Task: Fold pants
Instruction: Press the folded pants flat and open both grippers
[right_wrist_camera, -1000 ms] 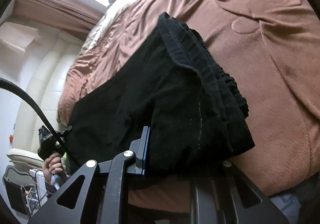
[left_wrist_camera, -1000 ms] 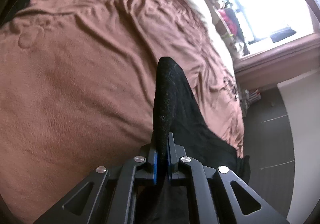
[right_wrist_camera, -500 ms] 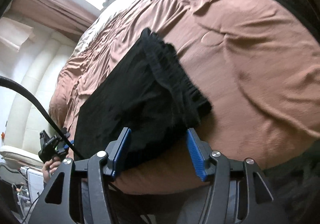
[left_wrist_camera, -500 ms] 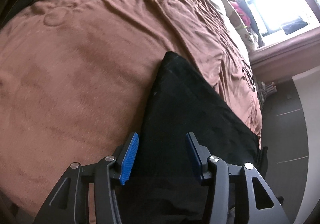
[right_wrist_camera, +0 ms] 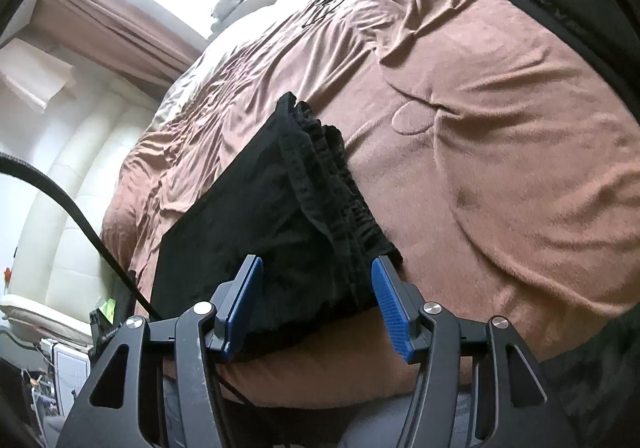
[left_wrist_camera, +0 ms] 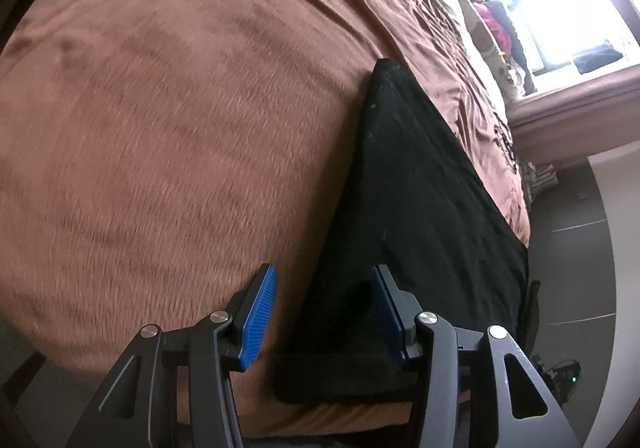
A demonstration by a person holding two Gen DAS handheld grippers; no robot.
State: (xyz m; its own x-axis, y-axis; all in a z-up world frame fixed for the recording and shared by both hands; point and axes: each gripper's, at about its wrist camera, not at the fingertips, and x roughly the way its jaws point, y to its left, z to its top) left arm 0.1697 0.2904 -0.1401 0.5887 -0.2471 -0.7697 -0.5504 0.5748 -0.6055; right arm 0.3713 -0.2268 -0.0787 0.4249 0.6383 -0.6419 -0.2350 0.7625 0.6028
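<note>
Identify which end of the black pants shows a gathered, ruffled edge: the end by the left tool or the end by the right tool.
The end by the right tool: there the pants show a ruffled waistband. By the left tool the cloth lies smooth, with a straight edge.

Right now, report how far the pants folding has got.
Done: the black pants lie flat on the brown blanket, doubled lengthwise, waistband bunched at one end. In hand: nothing. The left gripper and right gripper are both open, pads apart at the near edge. Left: the pants look long, so probably a crosswise fold.
</note>
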